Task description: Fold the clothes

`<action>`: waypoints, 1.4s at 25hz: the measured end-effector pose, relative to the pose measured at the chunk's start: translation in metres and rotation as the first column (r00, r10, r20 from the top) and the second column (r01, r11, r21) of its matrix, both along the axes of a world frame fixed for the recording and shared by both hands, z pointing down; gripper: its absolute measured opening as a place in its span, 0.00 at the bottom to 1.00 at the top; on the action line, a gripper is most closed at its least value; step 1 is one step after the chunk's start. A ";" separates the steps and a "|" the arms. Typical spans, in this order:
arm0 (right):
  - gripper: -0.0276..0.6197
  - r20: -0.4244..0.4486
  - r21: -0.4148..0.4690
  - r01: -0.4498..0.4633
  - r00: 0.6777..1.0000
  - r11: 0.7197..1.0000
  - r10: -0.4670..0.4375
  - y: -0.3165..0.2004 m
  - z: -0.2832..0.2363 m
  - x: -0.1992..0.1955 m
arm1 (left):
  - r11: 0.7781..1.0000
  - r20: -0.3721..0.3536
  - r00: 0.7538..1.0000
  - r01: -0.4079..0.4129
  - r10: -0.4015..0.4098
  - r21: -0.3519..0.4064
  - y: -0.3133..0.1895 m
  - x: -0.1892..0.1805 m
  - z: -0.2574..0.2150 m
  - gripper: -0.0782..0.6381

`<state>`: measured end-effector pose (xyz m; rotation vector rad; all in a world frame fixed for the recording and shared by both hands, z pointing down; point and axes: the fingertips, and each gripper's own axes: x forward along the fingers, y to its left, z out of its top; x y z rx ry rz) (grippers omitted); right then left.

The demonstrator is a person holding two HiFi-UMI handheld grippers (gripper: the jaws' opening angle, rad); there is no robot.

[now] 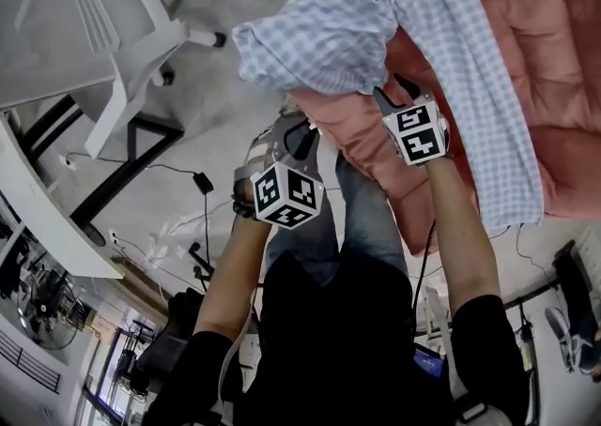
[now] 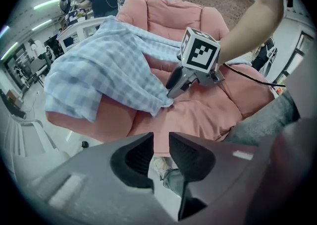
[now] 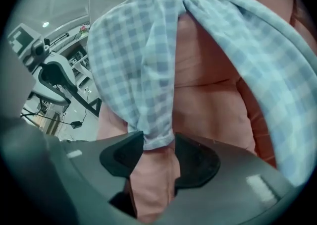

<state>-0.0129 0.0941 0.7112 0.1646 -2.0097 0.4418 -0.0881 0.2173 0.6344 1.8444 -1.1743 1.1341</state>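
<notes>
just at the hem, the right claw (image 3: 158, 142) grips a blue checked shirt (image 3: 138, 65), the cloth filling the gap between its jaws. the left claw (image 2: 161, 142) hangs in front, its jaws a narrow slit with nothing in it. the shirt drapes over a pink sofa (image 3: 208, 100). around it are grey floor (image 1: 216, 124), a white office chair (image 1: 113, 30) and loose cables (image 1: 202, 180).

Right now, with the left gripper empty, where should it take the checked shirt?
Take the checked shirt by the hem hanging off the pink sofa, left gripper coming from below and outside. That edge looks to hang loose past the cushion, so a jaw can probably slip behind it.
</notes>
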 end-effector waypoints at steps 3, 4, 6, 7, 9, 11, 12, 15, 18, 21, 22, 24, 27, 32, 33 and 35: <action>0.39 -0.011 -0.014 0.036 0.999 0.999 -0.037 0.000 0.011 -0.006 | 1.000 -0.007 1.000 -0.002 0.002 -0.003 -0.002 0.007 0.003 0.25; 0.40 -0.014 -0.018 0.040 0.999 0.999 -0.040 -0.001 0.015 -0.009 | 1.000 -0.009 1.000 0.002 -0.002 -0.003 -0.003 0.007 0.003 0.25; 0.40 -0.020 -0.017 0.035 0.999 0.999 -0.036 -0.004 0.021 -0.014 | 1.000 -0.009 1.000 0.010 -0.010 -0.004 -0.004 0.005 0.004 0.25; 0.38 -0.021 -0.016 0.031 0.999 0.999 -0.032 -0.005 0.023 -0.014 | 1.000 -0.006 1.000 0.011 -0.011 -0.004 -0.004 0.004 0.004 0.25; 0.27 -0.021 -0.016 0.021 1.000 1.000 -0.021 -0.005 0.024 -0.013 | 1.000 -0.002 1.000 0.017 -0.017 -0.007 -0.003 0.001 0.006 0.25; 0.12 -0.019 -0.013 0.010 1.000 1.000 -0.010 -0.005 0.019 -0.009 | 1.000 -0.003 1.000 0.027 -0.028 -0.009 -0.002 -0.001 0.008 0.25; 0.11 -0.017 -0.014 0.003 1.000 1.000 -0.004 -0.005 0.015 -0.005 | 0.999 -0.005 1.000 0.031 -0.031 -0.008 -0.002 0.000 0.010 0.25; 0.10 0.008 -0.032 -0.024 1.000 0.999 0.024 -0.005 -0.010 0.009 | 1.000 -0.015 1.000 0.017 -0.017 -0.002 -0.008 0.008 0.016 0.26; 0.09 0.047 -0.066 -0.057 0.997 0.996 0.060 -0.004 -0.044 0.028 | 1.000 -0.018 1.000 -0.009 0.009 -0.002 -0.015 0.025 0.018 0.27; 0.09 0.090 -0.101 -0.061 0.994 0.993 0.070 -0.003 -0.078 0.041 | 1.000 -0.075 0.997 0.013 -0.013 0.001 -0.025 0.046 0.019 0.31; 0.09 0.108 -0.110 -0.058 0.992 0.992 0.070 -0.003 -0.090 0.043 | 0.999 -0.118 0.992 0.036 -0.035 0.006 -0.030 0.053 0.020 0.34; 0.09 0.144 -0.114 -0.050 0.987 0.992 0.066 -0.002 -0.113 0.044 | 0.997 -0.182 0.981 0.073 -0.069 0.019 -0.039 0.061 0.022 0.38; 0.09 0.163 -0.074 -0.022 0.986 0.997 0.034 0.000 -0.132 0.052 | 0.996 -0.159 0.986 0.065 -0.054 0.065 -0.048 0.068 0.025 0.40; 0.09 0.171 -0.051 0.007 0.985 0.999 0.002 0.009 -0.150 0.070 | 0.984 -0.156 0.986 0.085 -0.060 0.158 -0.062 0.082 0.010 0.45; 0.09 0.174 -0.055 0.007 0.985 0.998 0.003 0.010 -0.154 0.071 | 0.980 -0.164 0.984 0.098 -0.070 0.171 -0.066 0.082 0.005 0.46; 0.09 0.181 -0.066 0.010 0.983 0.998 0.002 0.013 -0.161 0.073 | 0.974 -0.169 0.982 0.121 -0.089 0.190 -0.072 0.081 -0.001 0.46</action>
